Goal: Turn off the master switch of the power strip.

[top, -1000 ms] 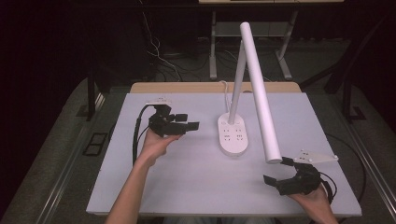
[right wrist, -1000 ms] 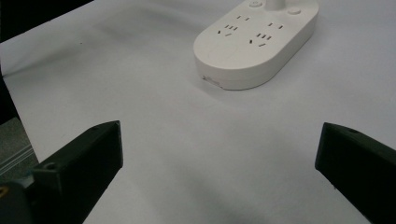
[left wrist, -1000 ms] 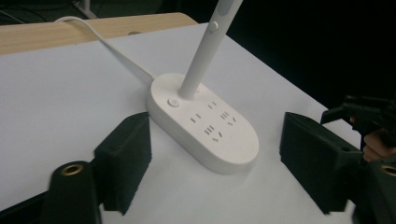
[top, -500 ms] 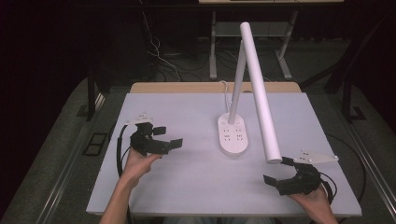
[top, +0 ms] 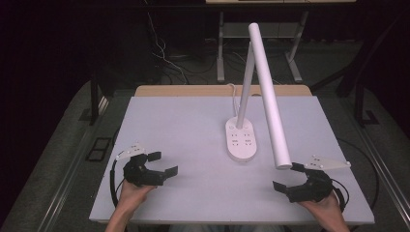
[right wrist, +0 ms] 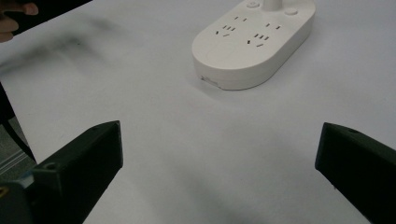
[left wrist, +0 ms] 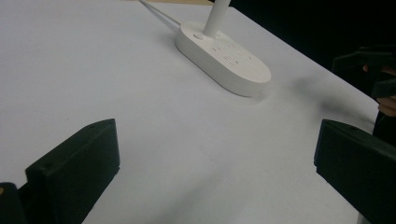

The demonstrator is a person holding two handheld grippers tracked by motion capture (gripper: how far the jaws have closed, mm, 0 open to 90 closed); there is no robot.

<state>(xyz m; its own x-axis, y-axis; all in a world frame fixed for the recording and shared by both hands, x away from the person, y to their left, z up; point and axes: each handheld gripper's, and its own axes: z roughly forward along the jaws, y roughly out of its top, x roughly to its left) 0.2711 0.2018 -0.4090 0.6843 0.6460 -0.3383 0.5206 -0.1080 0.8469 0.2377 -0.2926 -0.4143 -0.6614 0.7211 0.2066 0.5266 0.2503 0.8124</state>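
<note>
Dark room around, cables and metal legs on the floor behind. White tabletop [top: 193, 130] with a wood edge strip at the far side.

Lamp [top: 265, 92] sits right of centre: white oval base [top: 241, 141] with socket holes on top, thin upright stem, long white tube head slanting down toward the near right, its tip hanging above the tabletop just beside the right gripper. White cord runs from the base toward the far edge.

Left gripper [top: 162, 163] at the near-left corner, held in the left hand [top: 134, 192], jaws spread wide, nothing between them, pointing right toward the base. Grey plate on top, black cable looping off the left edge.

Right gripper [top: 285, 176] at the near-right, held in the right hand [top: 323, 205], jaws also wide apart and empty, pointing left. Grey plate on top.

Left gripper view: base [left wrist: 223, 58] well ahead, bare tabletop between the jaws, other gripper dark at far right. Right gripper view: base [right wrist: 254, 39] ahead, sockets clear, bare tabletop between the jaws.

Both grippers well apart from the base.
</note>
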